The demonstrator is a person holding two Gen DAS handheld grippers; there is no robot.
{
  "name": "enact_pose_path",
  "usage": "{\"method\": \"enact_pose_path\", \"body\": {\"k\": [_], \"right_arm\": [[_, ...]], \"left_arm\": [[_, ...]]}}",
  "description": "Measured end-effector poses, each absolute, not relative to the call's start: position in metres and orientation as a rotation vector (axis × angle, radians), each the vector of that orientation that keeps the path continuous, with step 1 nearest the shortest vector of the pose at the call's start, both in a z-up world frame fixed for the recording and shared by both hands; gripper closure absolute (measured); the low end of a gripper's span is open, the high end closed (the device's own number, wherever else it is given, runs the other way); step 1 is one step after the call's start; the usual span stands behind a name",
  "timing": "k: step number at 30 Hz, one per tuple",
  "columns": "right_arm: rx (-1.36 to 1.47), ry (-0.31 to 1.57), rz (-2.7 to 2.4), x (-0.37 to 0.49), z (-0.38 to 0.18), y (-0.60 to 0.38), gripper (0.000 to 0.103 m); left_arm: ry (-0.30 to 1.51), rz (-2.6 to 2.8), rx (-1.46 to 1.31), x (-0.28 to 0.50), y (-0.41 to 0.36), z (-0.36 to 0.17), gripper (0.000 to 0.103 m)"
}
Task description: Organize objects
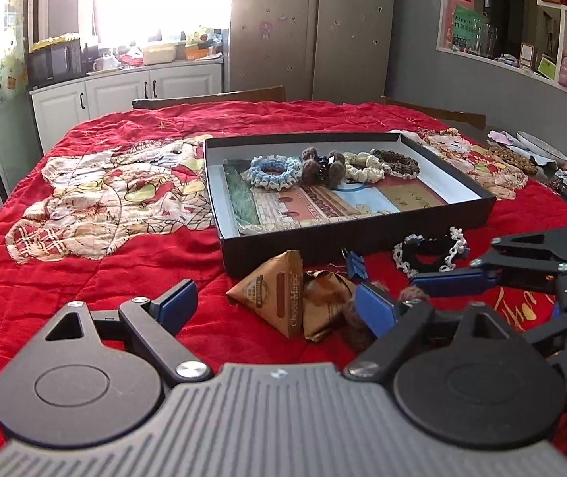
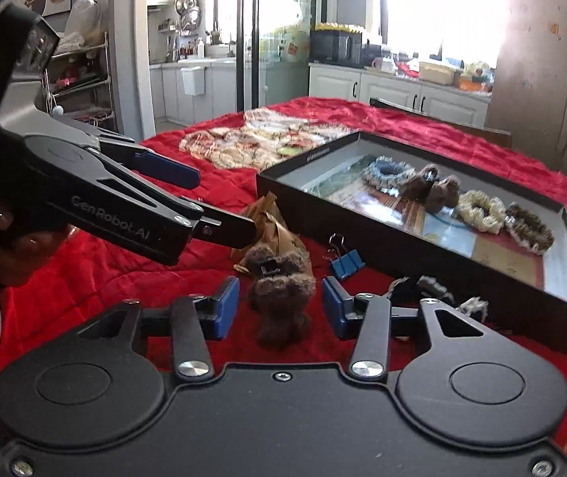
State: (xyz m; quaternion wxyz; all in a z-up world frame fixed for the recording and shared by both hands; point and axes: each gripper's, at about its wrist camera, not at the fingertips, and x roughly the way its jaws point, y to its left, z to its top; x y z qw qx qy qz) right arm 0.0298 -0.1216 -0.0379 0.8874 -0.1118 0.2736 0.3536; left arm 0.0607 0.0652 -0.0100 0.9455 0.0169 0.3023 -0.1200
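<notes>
The red quilt (image 2: 84,262) covers the table. On it, at two o'clock in the right wrist view, sits the black tray (image 2: 362,238) with hair ties already in it. At its near wall lie gold packets (image 1: 279,290), a blue binder clip (image 2: 347,262) and a black lace scrunchie (image 1: 430,252). The brown fuzzy clip (image 2: 281,298) lies at twelve o'clock between the right gripper (image 2: 281,310) pads, untouched; jaws part-open, empty. The left gripper (image 1: 279,306) gapes wide over the packets, holding nothing. Risk: soft fur may slip on closing, or the crowded grippers collide.
</notes>
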Motion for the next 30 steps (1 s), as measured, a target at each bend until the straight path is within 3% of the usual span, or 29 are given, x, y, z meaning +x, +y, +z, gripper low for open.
{"method": "enact_pose_path", "body": {"k": [6, 15, 22, 30], "right_arm": [[-0.231, 0.606, 0.739, 0.034, -0.048, -0.121, 0.080], [-0.241, 0.605, 0.741, 0.030, -0.046, -0.123, 0.080], [-0.243, 0.611, 0.743, 0.025, -0.043, -0.129, 0.080], [-0.244, 0.615, 0.741, 0.023, -0.043, -0.131, 0.080]], "left_arm": [[0.615, -0.223, -0.002, 0.064, 0.076, -0.011, 0.011], [0.632, -0.230, 0.019, 0.079, 0.080, -0.021, 0.012], [0.662, -0.241, 0.011, 0.093, 0.077, -0.032, 0.027], [0.677, -0.237, -0.014, 0.100, 0.072, -0.035, 0.036]]}}
